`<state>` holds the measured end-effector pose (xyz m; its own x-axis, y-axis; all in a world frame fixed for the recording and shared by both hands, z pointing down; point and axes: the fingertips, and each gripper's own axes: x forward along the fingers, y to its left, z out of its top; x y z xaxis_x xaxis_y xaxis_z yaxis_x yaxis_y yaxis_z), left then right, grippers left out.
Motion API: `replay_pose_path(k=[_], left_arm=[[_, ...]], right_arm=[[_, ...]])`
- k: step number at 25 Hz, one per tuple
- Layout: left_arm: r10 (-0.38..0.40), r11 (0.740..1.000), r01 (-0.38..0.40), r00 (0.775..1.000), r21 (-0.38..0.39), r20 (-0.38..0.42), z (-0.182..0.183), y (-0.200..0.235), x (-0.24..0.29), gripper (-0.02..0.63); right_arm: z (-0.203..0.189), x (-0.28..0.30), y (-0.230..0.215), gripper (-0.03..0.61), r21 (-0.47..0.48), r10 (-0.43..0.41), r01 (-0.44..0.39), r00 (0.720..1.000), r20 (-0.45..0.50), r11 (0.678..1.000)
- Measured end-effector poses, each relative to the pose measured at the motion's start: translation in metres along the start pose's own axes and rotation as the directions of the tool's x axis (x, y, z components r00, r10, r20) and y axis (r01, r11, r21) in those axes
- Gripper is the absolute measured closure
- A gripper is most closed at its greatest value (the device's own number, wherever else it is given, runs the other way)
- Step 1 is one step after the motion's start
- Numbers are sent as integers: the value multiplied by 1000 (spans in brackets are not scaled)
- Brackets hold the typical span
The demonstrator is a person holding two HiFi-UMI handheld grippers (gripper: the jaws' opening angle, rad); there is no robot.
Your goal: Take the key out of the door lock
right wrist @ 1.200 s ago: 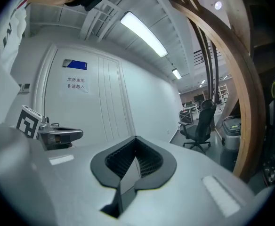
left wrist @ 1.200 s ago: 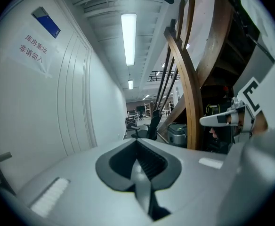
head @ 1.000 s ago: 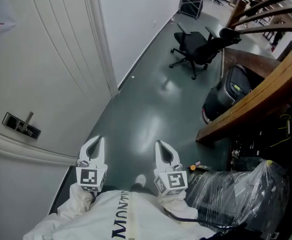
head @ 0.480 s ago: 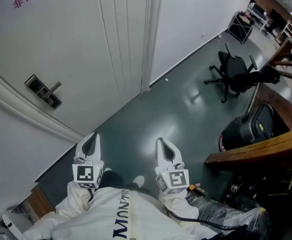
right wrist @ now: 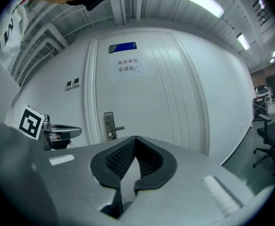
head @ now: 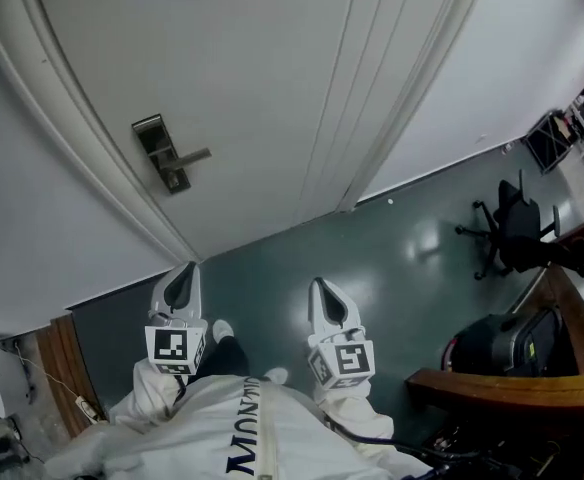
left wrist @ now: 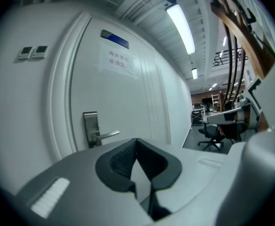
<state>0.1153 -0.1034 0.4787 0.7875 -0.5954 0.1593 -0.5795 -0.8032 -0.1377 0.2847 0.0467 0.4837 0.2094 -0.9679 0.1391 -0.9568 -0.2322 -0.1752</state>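
Observation:
A white door (head: 272,88) fills the upper head view, with a metal lock plate and lever handle (head: 165,154) at its left side. The lock plate (left wrist: 91,128) (right wrist: 109,125) also shows far off in both gripper views. The key is too small to make out. My left gripper (head: 182,280) and right gripper (head: 324,295) are held low in front of me, well short of the door. Both are shut with nothing between their tips, as the left gripper (left wrist: 136,142) and right gripper (right wrist: 135,140) views show.
A dark green floor (head: 392,268) runs along the wall to the right. A black office chair (head: 512,233) and a black machine (head: 502,343) stand at the right, next to a wooden rail (head: 512,383). A paper sign (right wrist: 130,65) hangs on the door.
The head view has swung left toward the door: the lock plate has moved from the left edge up toward the middle. Both grippers keep their place in front of me.

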Motion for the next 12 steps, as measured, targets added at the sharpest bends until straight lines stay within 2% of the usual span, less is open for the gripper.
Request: replay_pose_path(k=[6, 12], left_arm=[[126, 991, -126, 992, -38, -4, -8, 77, 1, 614], [188, 980, -187, 982, -69, -1, -12, 139, 11, 614]], right_arm=[[6, 76, 51, 578, -31, 126, -127, 992, -28, 991], [13, 141, 95, 578, -53, 196, -198, 980, -44, 979]])
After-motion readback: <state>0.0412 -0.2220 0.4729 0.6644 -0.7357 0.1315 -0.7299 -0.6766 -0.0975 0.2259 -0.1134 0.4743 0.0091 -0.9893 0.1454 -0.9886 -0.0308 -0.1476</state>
